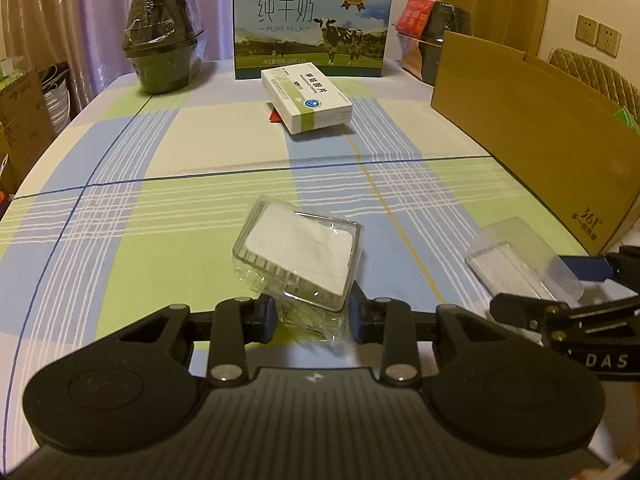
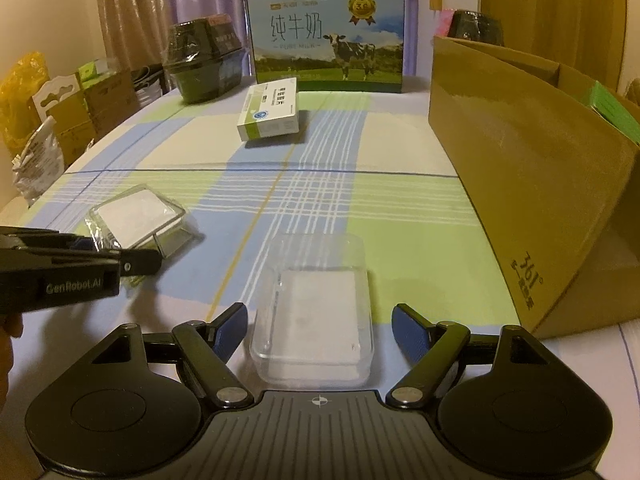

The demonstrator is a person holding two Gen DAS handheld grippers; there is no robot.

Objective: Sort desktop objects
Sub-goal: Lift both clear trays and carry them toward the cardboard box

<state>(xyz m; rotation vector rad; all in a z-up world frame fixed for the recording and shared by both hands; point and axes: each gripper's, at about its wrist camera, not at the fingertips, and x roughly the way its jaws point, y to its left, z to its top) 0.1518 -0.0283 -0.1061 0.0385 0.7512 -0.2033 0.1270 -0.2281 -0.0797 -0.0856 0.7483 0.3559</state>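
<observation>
Checked tablecloth (image 2: 320,184) under "PURE MILK" carton (image 1: 312,24); left claw (image 1: 312,318) clenching clear box (image 1: 298,252), right claw (image 2: 320,328) released.

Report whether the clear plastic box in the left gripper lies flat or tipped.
Tipped. The clear plastic box has one edge raised off the tablecloth, pinched at its crinkled wrap by the left gripper; the right wrist view shows the same slant.

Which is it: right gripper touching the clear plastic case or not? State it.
Apart. The right wrist view shows the right gripper open, tablecloth visible between each blue pad and the clear plastic case.
</observation>
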